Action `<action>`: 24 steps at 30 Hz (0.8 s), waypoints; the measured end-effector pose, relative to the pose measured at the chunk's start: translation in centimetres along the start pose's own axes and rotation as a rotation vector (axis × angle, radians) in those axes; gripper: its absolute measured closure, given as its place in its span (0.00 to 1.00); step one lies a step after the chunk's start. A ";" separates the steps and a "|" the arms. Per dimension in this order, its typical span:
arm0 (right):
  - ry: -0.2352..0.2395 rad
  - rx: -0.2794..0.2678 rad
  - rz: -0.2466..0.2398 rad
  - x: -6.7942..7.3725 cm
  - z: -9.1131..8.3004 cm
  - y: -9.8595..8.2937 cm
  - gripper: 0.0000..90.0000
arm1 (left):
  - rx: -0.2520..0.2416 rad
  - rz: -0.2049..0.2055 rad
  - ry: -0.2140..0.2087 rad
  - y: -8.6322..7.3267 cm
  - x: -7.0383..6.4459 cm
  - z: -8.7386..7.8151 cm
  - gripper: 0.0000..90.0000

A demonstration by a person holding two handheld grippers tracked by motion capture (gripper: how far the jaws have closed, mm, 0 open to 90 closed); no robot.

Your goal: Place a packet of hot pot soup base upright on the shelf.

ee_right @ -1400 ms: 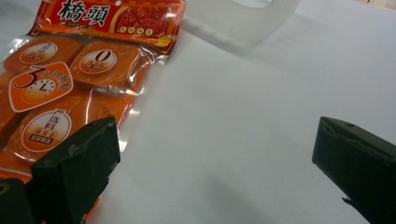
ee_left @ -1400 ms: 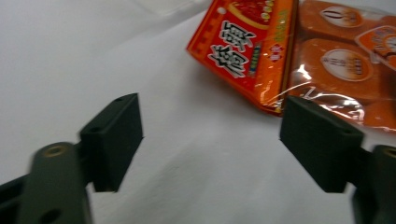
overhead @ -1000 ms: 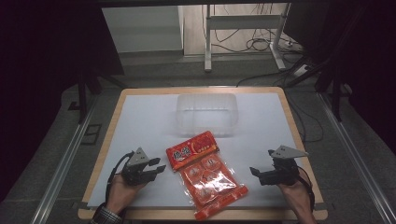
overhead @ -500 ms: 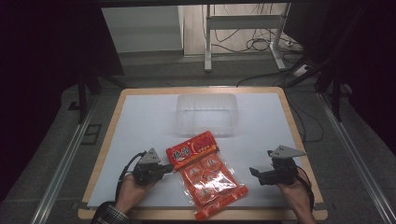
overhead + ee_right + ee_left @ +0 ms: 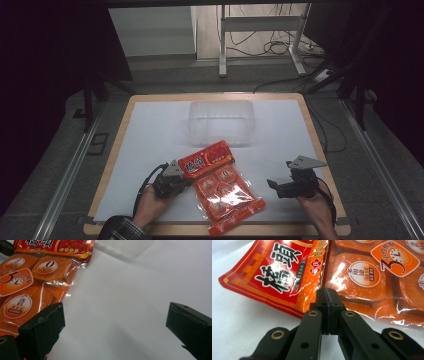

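A red and orange snack packet [image 5: 225, 192] lies flat near the table's front edge, red header at its far end and clear pockets of orange blocks below. My left gripper [image 5: 186, 181] is at the packet's left edge. In the left gripper view the jaws [image 5: 327, 291] are pressed together, with their tips over the packet [image 5: 362, 277] where header meets pockets; nothing shows between them. My right gripper [image 5: 277, 186] is to the right of the packet, apart from it. Its jaws [image 5: 115, 315] stand wide open over bare white table, with the packet [image 5: 30, 272] off to their left.
A clear plastic box [image 5: 220, 122] stands on the white tabletop [image 5: 150, 130] behind the packet, and its edge is also in the right gripper view [image 5: 127, 246]. A wooden rim [image 5: 320, 150] borders the table. Beyond it are dark floor, cables and a desk frame.
My left gripper has slid right across the table until its shut tips reach the packet's left edge. The right gripper and the packet have barely moved.
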State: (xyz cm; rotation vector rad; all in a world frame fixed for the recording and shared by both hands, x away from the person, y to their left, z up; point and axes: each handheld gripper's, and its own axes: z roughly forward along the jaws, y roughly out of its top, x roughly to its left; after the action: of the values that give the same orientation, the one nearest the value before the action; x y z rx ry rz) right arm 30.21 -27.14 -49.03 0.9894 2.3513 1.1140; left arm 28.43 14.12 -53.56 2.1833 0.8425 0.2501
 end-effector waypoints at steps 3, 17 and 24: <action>-0.002 0.000 0.000 0.0 0.0 0.0 0.02 | 0.002 0.007 0.005 0.1 -0.1 0.3 1.00; 0.004 0.010 -0.002 0.0 0.3 0.0 0.02 | -0.001 0.014 0.017 1.8 0.6 2.2 1.00; 0.015 0.036 -0.002 0.0 0.5 -0.1 0.02 | 0.007 0.033 0.012 3.2 1.0 3.4 1.00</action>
State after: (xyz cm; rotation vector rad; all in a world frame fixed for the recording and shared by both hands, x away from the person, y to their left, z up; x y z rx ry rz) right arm 30.51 -26.91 -49.42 0.9941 2.3913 1.0851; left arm 32.19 11.21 -53.69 2.2056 0.8156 0.2772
